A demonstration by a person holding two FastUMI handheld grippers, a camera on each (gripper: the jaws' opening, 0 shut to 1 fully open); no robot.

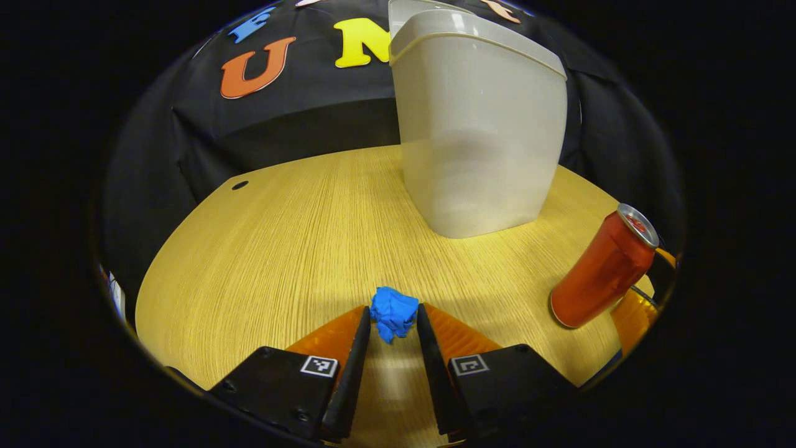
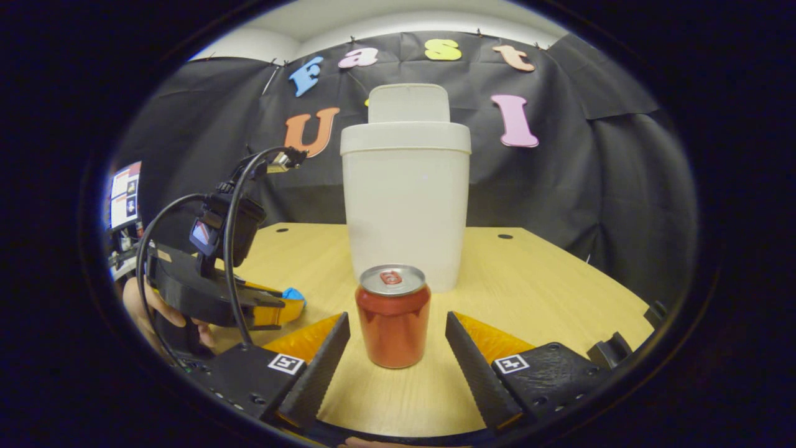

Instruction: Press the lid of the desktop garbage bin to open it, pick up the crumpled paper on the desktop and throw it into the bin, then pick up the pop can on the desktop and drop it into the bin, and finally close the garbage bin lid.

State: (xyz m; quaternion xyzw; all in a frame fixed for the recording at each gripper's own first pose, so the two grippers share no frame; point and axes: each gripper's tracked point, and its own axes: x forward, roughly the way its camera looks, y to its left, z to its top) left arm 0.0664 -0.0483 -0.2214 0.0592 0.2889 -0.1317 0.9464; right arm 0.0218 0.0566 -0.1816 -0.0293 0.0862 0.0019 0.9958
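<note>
Left gripper (image 1: 393, 323) jaws clamped on paper (image 1: 393, 313); right gripper (image 2: 398, 339) jaws apart around can (image 2: 393, 315). Risk: shallow tip hold, paper may slip before reaching bin (image 1: 479, 124).

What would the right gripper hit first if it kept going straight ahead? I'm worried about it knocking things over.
The red can, most likely: it stands upright between the open fingers of the right gripper, apart from both. Behind it on the same line stands the white bin, lid raised.
</note>
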